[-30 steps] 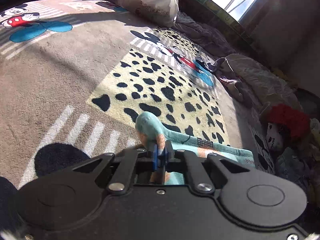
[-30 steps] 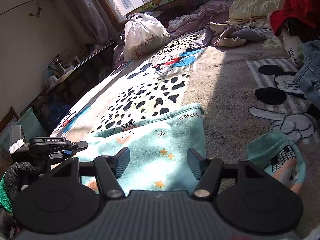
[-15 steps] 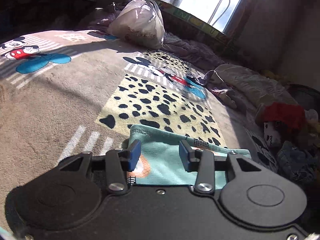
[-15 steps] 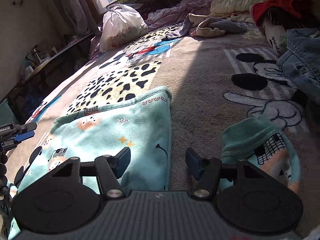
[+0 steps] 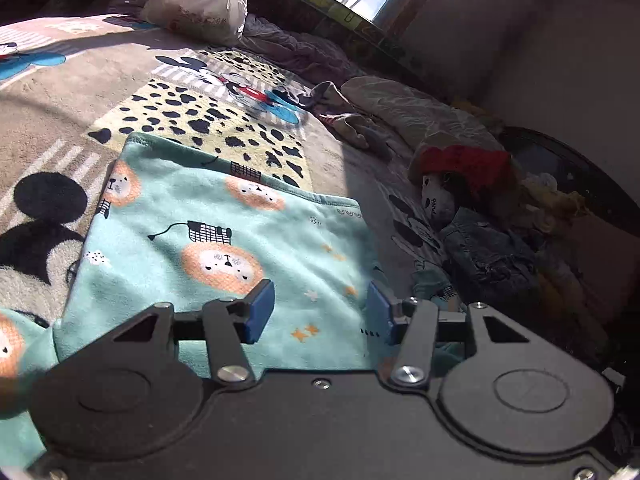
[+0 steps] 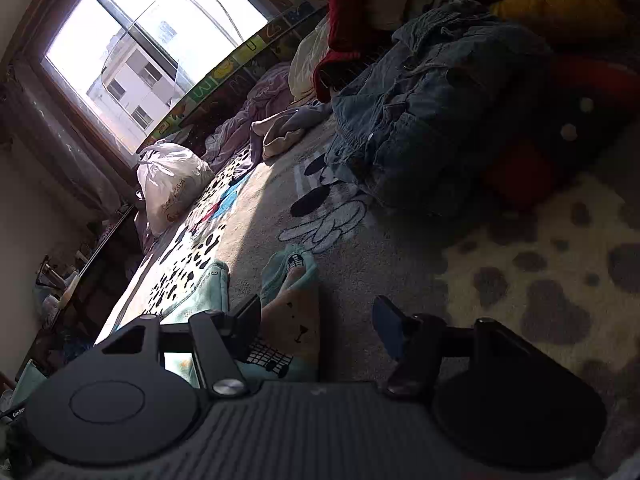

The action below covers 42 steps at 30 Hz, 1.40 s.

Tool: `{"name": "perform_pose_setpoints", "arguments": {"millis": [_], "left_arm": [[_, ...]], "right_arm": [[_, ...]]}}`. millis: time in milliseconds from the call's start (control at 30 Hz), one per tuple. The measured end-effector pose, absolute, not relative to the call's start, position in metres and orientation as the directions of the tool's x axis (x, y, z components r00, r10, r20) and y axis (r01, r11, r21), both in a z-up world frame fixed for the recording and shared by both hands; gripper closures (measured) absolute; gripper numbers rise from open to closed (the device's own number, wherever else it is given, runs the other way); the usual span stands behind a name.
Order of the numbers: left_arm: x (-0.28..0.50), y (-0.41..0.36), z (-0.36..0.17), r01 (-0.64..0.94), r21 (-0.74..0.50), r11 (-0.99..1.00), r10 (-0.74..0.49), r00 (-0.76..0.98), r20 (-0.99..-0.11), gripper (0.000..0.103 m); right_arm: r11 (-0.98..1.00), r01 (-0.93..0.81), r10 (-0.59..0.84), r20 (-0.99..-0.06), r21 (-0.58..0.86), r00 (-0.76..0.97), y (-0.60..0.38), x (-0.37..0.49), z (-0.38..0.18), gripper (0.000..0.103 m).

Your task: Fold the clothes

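Observation:
A teal child's garment (image 5: 224,240) printed with orange lion faces lies flat on the Mickey Mouse blanket (image 5: 52,80), folded into a rough rectangle. My left gripper (image 5: 320,312) is open and empty, hovering just above the garment's near edge. In the right wrist view the garment's sleeve (image 6: 290,280) lies beside the body (image 6: 200,296). My right gripper (image 6: 316,328) is open and tilted, its left finger over the sleeve, nothing held.
A denim jacket (image 6: 420,120) and a red knit item (image 5: 464,164) are heaped at the right. A white plastic bag (image 5: 200,0) and crumpled bedding (image 5: 400,108) lie by the window (image 6: 152,48).
My left gripper opened and let go of the garment's corner, which now lies flat. It pulled back over the near edge. My right gripper swung right and tilted towards the sleeve.

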<state>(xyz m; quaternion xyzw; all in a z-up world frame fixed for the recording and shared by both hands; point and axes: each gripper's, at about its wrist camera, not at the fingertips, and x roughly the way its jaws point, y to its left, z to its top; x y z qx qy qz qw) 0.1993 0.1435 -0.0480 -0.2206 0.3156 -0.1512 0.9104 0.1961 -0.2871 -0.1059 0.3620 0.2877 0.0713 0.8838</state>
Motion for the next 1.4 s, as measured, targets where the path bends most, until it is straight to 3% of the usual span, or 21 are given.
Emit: {"name": "perform_pose_setpoints", "arguments": {"millis": [133, 400, 433, 467, 533, 600, 667, 733, 800, 900, 1033, 1133, 1233, 1367, 1400], "left_arm": [[0.183, 0.075, -0.044, 0.284, -0.493, 0.823, -0.532, 0.69, -0.491, 0.05], [0.234, -0.032, -0.059, 0.399, -0.368, 0.84, -0.543, 0.612, -0.575, 0.049], [0.237, -0.037, -0.065, 0.397, -0.35, 0.849, -0.528, 0.606, -0.594, 0.073], [0.241, -0.043, -0.07, 0.394, -0.331, 0.857, -0.513, 0.601, -0.613, 0.091], [0.24, -0.03, -0.07, 0.357, -0.338, 0.871, -0.491, 0.638, -0.593, 0.097], [0.238, 0.007, -0.072, 0.246, -0.386, 0.889, -0.44, 0.692, -0.573, 0.097], [0.24, 0.034, -0.081, 0.148, -0.357, 0.922, -0.351, 0.708, -0.613, 0.097], [0.233, 0.059, -0.084, 0.087, -0.358, 0.93, -0.309, 0.713, -0.629, 0.074], [0.221, 0.077, -0.08, 0.066, -0.361, 0.93, -0.288, 0.741, -0.607, 0.066], [0.199, 0.095, -0.074, 0.038, -0.397, 0.917, -0.282, 0.766, -0.578, 0.062], [0.171, 0.114, -0.072, 0.016, -0.452, 0.892, -0.297, 0.774, -0.56, 0.061], [0.153, 0.125, -0.073, 0.001, -0.476, 0.88, -0.304, 0.77, -0.561, 0.059], [0.141, 0.129, -0.073, 0.001, -0.482, 0.876, -0.313, 0.761, -0.567, 0.059], [0.132, 0.13, -0.071, 0.011, -0.5, 0.866, -0.335, 0.755, -0.563, 0.059], [0.131, 0.13, -0.071, 0.013, -0.504, 0.864, -0.34, 0.754, -0.562, 0.059]], "right_arm": [[0.638, 0.125, 0.361, -0.439, 0.76, 0.823, -0.297, 0.173, -0.13, 0.04], [0.55, 0.115, 0.428, -0.397, 0.827, 0.812, -0.297, 0.149, -0.146, 0.042], [0.541, 0.114, 0.434, -0.392, 0.833, 0.811, -0.298, 0.149, -0.147, 0.042], [0.535, 0.112, 0.44, -0.389, 0.837, 0.809, -0.298, 0.15, -0.147, 0.042], [0.524, 0.108, 0.453, -0.384, 0.845, 0.805, -0.298, 0.153, -0.148, 0.042], [0.512, 0.105, 0.468, -0.379, 0.852, 0.798, -0.296, 0.16, -0.149, 0.041], [0.501, 0.101, 0.484, -0.374, 0.86, 0.791, -0.294, 0.167, -0.15, 0.04], [0.5, 0.091, 0.498, -0.372, 0.861, 0.783, -0.29, 0.177, -0.149, 0.04], [0.519, 0.067, 0.512, -0.374, 0.852, 0.773, -0.278, 0.194, -0.146, 0.04], [0.517, 0.038, 0.542, -0.362, 0.855, 0.758, -0.262, 0.225, -0.144, 0.04], [0.462, 0.036, 0.578, -0.332, 0.886, 0.745, -0.244, 0.271, -0.156, 0.058], [0.447, 0.022, 0.592, -0.315, 0.894, 0.742, -0.23, 0.284, -0.155, 0.065], [0.59, -0.001, 0.487, -0.355, 0.808, 0.798, -0.215, 0.269, -0.126, 0.08], [0.834, -0.016, 0.234, -0.327, 0.551, 0.916, -0.198, 0.218, -0.07, 0.081], [0.894, -0.007, 0.186, -0.356, 0.449, 0.916, -0.187, 0.215, -0.066, 0.081]]}}
